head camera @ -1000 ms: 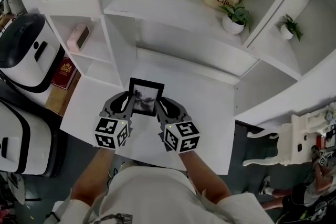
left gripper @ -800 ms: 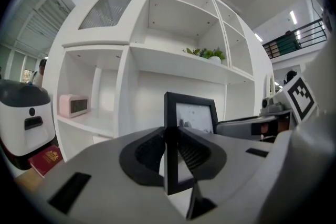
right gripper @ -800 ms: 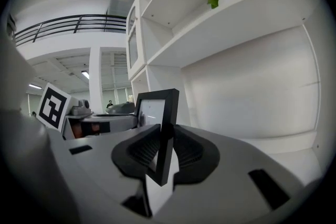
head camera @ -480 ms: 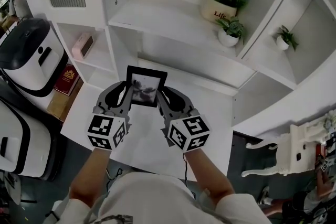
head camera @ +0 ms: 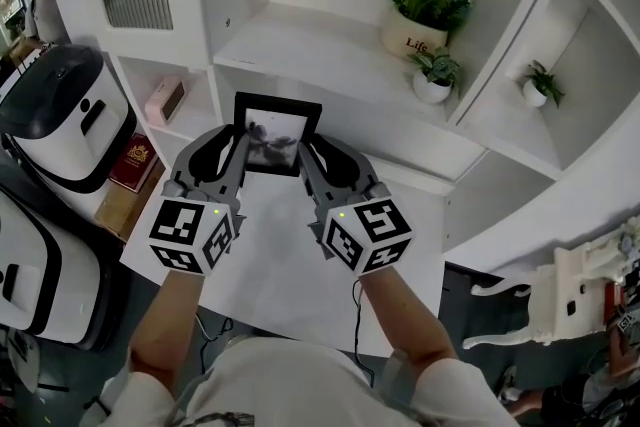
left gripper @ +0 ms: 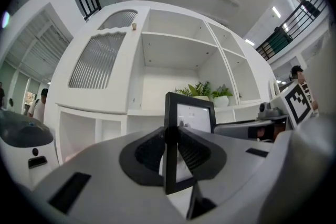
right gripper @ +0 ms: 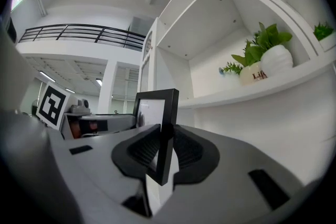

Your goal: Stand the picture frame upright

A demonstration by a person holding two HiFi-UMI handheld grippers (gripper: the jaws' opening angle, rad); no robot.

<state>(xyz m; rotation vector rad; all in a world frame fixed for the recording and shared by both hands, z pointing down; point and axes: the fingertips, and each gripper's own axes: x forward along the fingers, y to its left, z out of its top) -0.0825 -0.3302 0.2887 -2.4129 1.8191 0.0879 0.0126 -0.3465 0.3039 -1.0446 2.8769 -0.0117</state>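
Note:
A black picture frame (head camera: pixel 276 133) with a grey photo is held up above the white desk (head camera: pixel 290 265), its face tilted towards me. My left gripper (head camera: pixel 238 147) is shut on the frame's left edge (left gripper: pixel 170 149). On the other side, my right gripper (head camera: pixel 303 153) is shut on its right edge (right gripper: pixel 165 139). In both gripper views the frame's black bar stands between the dark pads (left gripper: pixel 144 155), and the pads (right gripper: pixel 144 149) press on it. The frame's lower part is hidden behind the jaws.
White shelving rises behind the desk. Potted plants (head camera: pixel 425 7) stand on a shelf at the upper right, a smaller one (head camera: pixel 540 83) further right. A pink box (head camera: pixel 163 100) and a red book (head camera: pixel 133 165) lie in left cubbies. White machines (head camera: pixel 55 120) stand at the left.
Both grippers have lifted the frame off the desk and carried it up and away from me, towards the shelf. The frame's face has tipped up more.

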